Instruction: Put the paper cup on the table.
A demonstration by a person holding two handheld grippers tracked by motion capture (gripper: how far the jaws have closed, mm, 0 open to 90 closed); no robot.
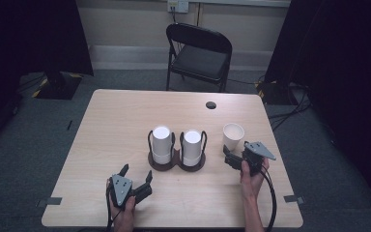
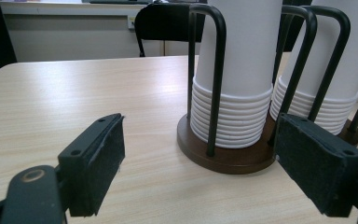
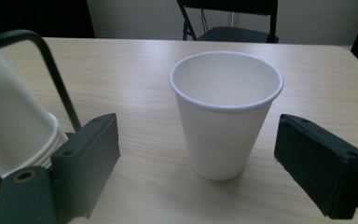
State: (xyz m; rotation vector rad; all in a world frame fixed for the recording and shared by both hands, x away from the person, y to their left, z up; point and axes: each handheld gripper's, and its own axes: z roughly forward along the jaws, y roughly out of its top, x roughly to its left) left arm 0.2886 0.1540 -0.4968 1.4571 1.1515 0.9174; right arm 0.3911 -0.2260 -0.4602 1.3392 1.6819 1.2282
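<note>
Reaching my right gripper (image 3: pixel 196 163), jaws apart, around the paper cup (image 3: pixel 225 112) beside the cup holder (image 1: pixel 177 162); nothing gripped yet, left gripper (image 2: pixel 198 163) idling open.

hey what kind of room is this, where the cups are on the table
Probably a lab or studio set up for recording, not a home. A bare wooden table stands on grey carpet between black curtains, with one folding chair, loose cables on the floor and tape marks at the table's corners.

In the left gripper view, the tops of both cup stacks (image 2: pixel 235 79) run past the upper edge. The right gripper view cuts the chair (image 3: pixel 228 18) off above its seat.
</note>
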